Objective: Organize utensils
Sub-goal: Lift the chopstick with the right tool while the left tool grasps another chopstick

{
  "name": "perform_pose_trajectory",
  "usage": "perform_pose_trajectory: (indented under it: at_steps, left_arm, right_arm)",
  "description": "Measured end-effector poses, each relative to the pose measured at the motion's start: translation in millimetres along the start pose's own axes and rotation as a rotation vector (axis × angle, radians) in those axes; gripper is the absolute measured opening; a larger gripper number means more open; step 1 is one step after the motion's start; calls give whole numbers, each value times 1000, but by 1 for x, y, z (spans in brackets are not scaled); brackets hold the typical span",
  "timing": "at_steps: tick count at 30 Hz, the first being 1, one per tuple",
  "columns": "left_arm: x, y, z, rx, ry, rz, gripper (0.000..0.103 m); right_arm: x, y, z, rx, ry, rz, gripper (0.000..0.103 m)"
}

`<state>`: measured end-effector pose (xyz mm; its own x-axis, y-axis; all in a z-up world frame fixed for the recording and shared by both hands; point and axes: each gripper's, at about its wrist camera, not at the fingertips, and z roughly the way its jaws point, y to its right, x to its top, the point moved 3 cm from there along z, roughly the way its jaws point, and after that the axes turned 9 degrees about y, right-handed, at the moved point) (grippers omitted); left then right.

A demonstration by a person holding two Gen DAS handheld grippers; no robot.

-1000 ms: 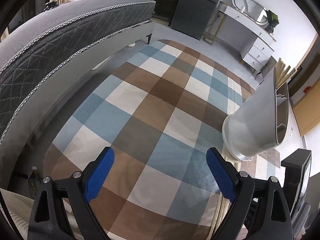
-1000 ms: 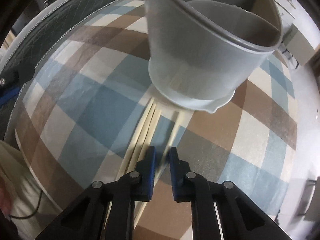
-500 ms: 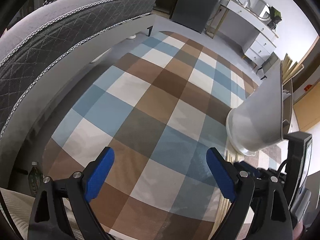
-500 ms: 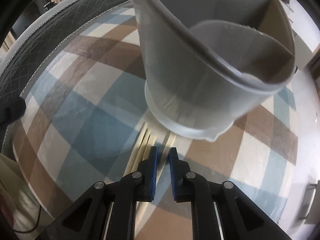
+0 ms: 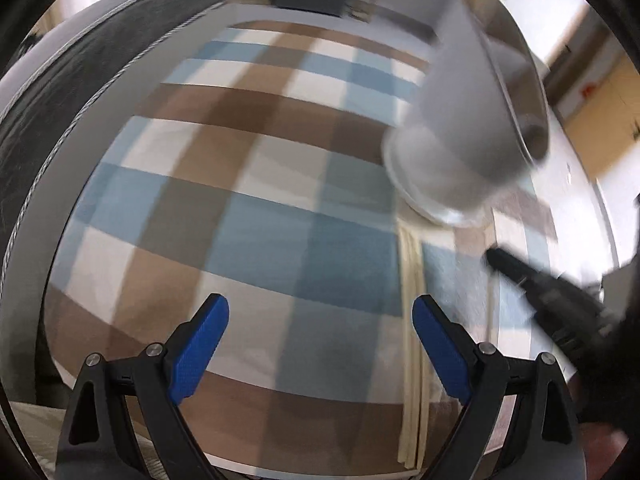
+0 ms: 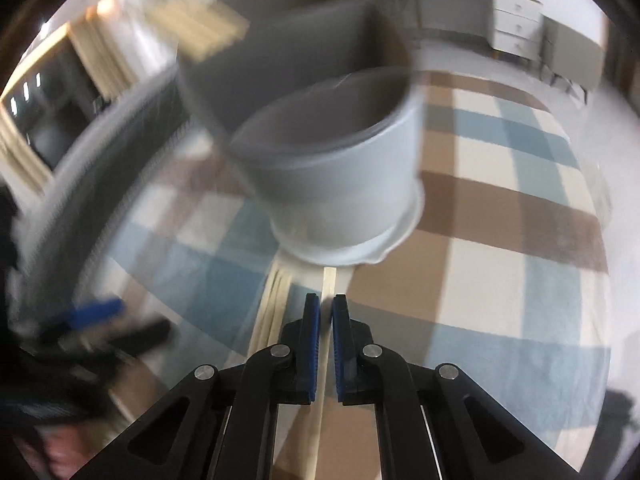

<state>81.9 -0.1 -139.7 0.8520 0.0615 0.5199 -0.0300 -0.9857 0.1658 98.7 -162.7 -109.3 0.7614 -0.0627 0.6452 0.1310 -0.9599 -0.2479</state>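
A grey divided utensil holder (image 6: 340, 184) stands on the checked tablecloth (image 6: 500, 272), with pale chopsticks (image 6: 208, 32) standing in its far compartment. Several pale chopsticks (image 6: 272, 300) lie flat in front of it. My right gripper (image 6: 326, 316) is shut on one chopstick (image 6: 329, 280) whose tip points at the holder's base. In the left wrist view the holder (image 5: 472, 136) is at the upper right and the loose chopsticks (image 5: 412, 320) lie by my right finger. My left gripper (image 5: 320, 344) is open and empty above the cloth. Both views are blurred.
A dark quilted mattress (image 5: 80, 60) runs along the left side of the table. The right gripper's black arm (image 5: 552, 292) reaches in at the right of the left wrist view. White drawers (image 6: 516, 20) stand at the back of the room.
Both cameras have swung; the views are now motion-blurred. My left gripper has moved right, closer to the holder and the chopsticks. My right gripper has closed tighter on one chopstick.
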Motion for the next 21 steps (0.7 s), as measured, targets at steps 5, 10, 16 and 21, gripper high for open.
perform_pose_trajectory:
  at_steps: [5,10,16,21]
  left_arm:
    - [-10,12,12,37,-50,28,90]
    - [-18,19,24,83,-90,55,90]
    - [-23,21,30,145,-108,76,90]
    - [-17,25,31,156,-104,67,84]
  right_arm:
    - [11,22,-36,76,147,125,5]
    - [15,33,-52,122,241,204,5]
    - [22,51,-64,138,314,266,5]
    - [28,59,-73,136,354,270,5]
